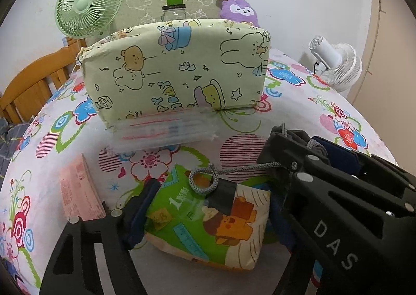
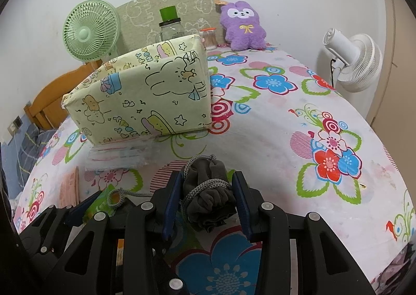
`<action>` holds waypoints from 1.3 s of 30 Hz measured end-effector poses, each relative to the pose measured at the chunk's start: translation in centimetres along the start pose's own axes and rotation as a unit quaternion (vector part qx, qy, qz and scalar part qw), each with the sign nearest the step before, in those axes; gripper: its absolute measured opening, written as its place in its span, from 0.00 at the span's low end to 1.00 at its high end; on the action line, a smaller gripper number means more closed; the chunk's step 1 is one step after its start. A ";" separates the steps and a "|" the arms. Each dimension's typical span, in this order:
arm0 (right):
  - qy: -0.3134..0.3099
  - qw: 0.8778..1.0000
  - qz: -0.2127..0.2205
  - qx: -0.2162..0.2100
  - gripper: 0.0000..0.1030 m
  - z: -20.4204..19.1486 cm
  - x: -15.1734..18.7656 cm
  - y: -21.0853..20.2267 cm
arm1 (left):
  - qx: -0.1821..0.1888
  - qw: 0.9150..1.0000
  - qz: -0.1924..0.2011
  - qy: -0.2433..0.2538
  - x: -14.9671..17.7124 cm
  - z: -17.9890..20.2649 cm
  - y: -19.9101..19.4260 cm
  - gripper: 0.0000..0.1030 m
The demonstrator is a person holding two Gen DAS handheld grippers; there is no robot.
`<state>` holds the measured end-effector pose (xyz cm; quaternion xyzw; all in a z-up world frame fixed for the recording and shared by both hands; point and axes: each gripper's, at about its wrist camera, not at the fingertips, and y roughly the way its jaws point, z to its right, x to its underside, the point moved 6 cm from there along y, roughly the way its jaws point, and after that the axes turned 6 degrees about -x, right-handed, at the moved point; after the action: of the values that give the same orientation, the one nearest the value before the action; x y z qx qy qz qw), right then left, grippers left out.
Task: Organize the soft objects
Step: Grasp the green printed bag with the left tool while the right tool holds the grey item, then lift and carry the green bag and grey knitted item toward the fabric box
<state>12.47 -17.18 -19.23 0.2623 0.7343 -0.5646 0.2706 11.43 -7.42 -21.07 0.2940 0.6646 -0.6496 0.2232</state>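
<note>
bunching grey drawstring pouch [image 2: 208, 191], corded

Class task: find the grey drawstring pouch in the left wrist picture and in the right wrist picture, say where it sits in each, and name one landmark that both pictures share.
Left wrist view: the grey drawstring pouch sits right of centre, low, in the right hand-held gripper.
Right wrist view: the pouch is at centre bottom, between the blue pads.
Shared landmark: the pale green fabric box behind it.
</note>
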 end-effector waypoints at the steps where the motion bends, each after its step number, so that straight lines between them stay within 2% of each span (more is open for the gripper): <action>1: 0.000 1.000 0.000 -0.001 0.42 -0.1 0.0 0.0 | 0.001 1.000 0.000 -0.002 -0.1 0.0 0.0 0.76; 13: -0.008 1.000 0.011 -0.011 0.42 -1.1 -1.2 -1.1 | -0.006 0.999 0.030 -0.011 -1.8 -0.5 -2.3 0.75; 39: -0.038 0.996 0.075 -0.020 0.42 -4.5 -6.6 -6.8 | -0.024 0.995 0.096 -0.020 -6.4 -2.3 -8.6 0.75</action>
<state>11.99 -14.83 -9.00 0.2891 0.7133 -0.5372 0.3451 10.46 -5.61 -10.27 0.3381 0.6439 -0.6148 0.3051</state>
